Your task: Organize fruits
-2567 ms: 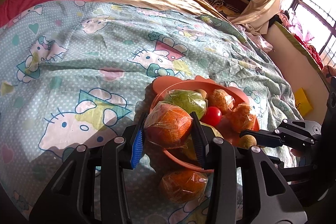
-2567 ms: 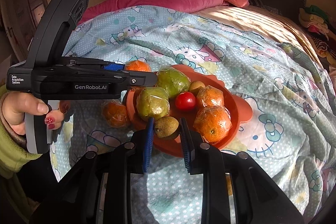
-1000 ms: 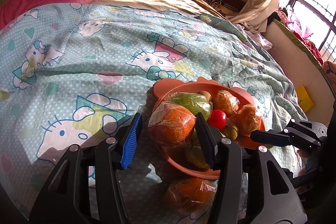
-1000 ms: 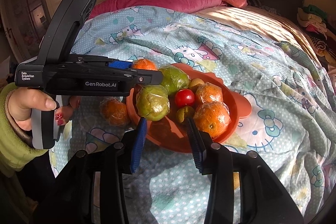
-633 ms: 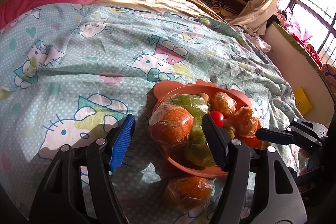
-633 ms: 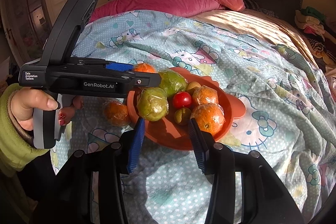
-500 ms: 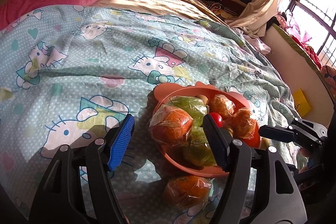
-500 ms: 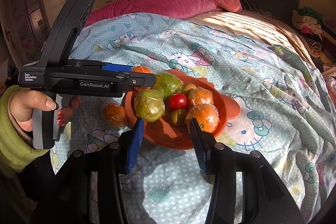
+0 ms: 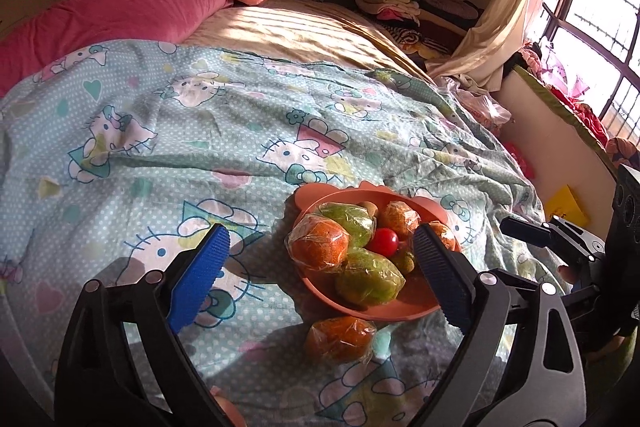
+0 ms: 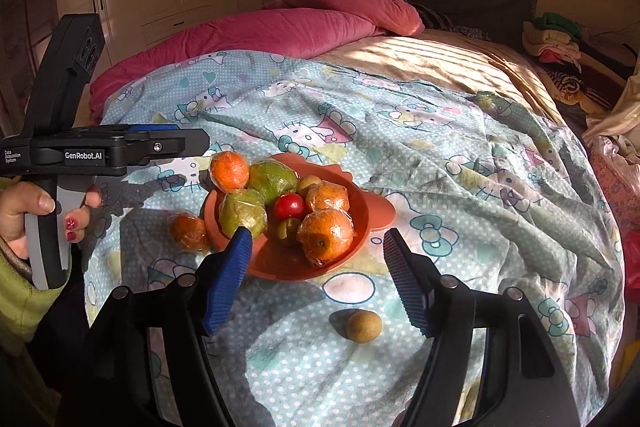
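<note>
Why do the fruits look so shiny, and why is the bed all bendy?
Left wrist view: sun through the barred window glints off the clear plastic on the wrapped orange fruit. Right wrist view: striped sunlight crosses the beige sheet, dark claw shadows fall on the blue cartoon-cat blanket. Both views: the round lens bends the edges.

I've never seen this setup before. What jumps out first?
An orange plate piled with wrapped fruit sits on a cartoon-cat bedspread. One wrapped orange lies on the cloth touching its rim, and a small brown fruit lies apart, nearer the camera.
</note>
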{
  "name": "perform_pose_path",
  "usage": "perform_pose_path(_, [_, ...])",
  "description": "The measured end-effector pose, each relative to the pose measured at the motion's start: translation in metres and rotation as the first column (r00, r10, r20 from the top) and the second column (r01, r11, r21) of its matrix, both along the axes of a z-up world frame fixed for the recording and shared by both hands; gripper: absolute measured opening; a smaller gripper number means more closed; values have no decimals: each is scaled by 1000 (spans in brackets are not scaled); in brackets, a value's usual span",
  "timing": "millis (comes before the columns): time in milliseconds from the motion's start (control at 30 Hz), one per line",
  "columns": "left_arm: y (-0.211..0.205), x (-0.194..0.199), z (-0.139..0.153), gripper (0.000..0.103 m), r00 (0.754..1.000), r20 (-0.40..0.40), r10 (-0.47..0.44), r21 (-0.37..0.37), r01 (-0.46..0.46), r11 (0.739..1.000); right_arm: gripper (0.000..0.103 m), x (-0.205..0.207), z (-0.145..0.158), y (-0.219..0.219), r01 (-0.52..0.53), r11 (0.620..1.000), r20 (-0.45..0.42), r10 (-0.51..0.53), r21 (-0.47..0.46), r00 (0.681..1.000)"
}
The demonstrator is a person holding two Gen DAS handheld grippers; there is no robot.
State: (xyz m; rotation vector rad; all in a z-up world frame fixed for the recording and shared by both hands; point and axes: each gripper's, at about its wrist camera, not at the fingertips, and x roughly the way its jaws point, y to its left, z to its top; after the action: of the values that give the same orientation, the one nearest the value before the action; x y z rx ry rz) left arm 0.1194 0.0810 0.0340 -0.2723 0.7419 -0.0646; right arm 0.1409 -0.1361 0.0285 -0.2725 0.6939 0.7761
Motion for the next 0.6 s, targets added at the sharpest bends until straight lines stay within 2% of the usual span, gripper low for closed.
perform_pose_path(600, [-13, -29, -27, 93, 995, -94, -23, 25, 25, 999, 72, -6, -29, -22, 49, 997, -49, -52, -62, 997])
